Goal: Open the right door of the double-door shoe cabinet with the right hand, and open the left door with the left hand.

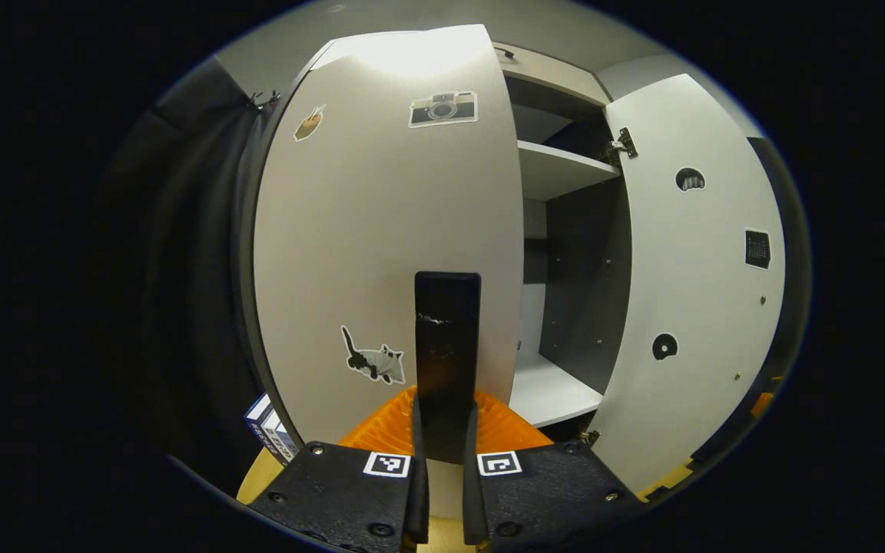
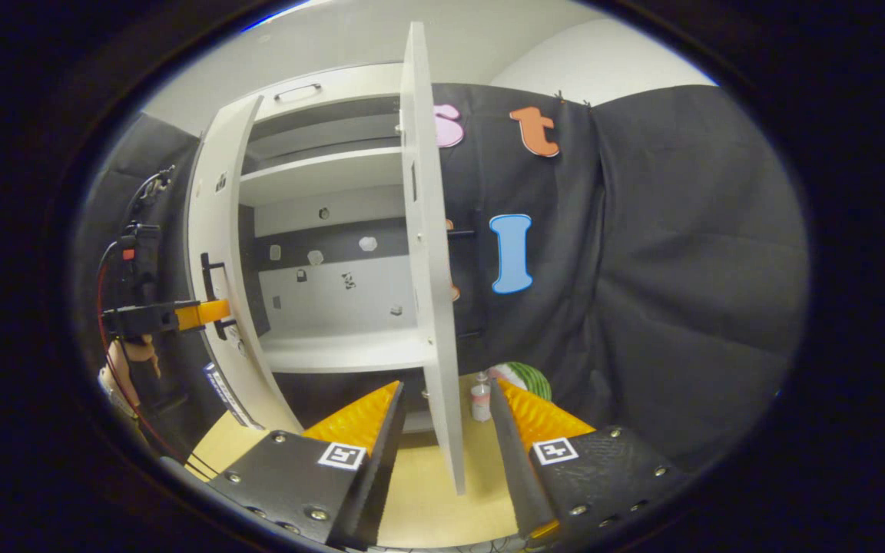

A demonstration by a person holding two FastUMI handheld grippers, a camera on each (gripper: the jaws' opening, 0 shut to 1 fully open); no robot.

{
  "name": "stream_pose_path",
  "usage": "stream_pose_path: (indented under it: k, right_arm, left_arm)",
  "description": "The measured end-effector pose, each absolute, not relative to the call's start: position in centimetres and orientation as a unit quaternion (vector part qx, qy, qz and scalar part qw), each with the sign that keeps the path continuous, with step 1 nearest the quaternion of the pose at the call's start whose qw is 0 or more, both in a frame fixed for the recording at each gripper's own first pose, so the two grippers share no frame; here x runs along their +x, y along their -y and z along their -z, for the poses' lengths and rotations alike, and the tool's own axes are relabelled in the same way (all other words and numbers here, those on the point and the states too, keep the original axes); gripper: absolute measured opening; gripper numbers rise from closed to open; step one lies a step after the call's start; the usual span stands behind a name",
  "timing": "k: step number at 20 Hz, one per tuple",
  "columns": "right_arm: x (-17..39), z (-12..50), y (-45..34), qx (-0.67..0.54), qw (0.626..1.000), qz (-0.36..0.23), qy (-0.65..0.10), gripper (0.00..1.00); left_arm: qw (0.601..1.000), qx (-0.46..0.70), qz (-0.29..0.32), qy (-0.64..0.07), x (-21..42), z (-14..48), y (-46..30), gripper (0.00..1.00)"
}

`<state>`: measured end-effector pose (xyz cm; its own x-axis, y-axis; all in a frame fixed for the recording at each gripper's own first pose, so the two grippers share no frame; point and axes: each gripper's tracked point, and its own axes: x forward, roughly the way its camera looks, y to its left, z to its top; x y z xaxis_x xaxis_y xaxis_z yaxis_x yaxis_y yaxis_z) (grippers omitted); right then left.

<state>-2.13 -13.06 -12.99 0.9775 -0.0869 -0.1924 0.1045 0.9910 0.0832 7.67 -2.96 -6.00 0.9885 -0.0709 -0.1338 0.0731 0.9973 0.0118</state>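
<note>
The shoe cabinet's left door (image 1: 381, 230), pale with stickers, stands swung outward. Its black vertical handle (image 1: 447, 346) sits between the fingers of my left gripper (image 1: 446, 392), which is shut on it. The right door (image 1: 692, 269) hangs wide open, showing its inner face and hinge. In the right gripper view that right door (image 2: 429, 253) appears edge-on, its lower edge between the spread fingers of my right gripper (image 2: 445, 384), which is open and not pressing on it. Farther left there, the left gripper (image 2: 181, 315) holds the left door's handle (image 2: 212, 296).
White shelves (image 2: 335, 349) show inside the cabinet. A small bottle (image 2: 479, 399) and a green striped round object (image 2: 525, 376) sit on the wooden floor beside the right door. A blue-and-white box (image 1: 267, 430) lies by the left door's foot. Black cloth hangs on both sides.
</note>
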Motion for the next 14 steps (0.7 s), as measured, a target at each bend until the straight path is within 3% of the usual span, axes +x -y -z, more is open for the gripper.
stream_pose_path:
  k: [14]
  right_arm:
    - [-1.1,13.9,5.5,0.043,0.993,-0.025,-0.103,0.64]
  left_arm:
    - [0.997,0.006,0.031,-0.066,1.9,5.6,-1.4,0.17]
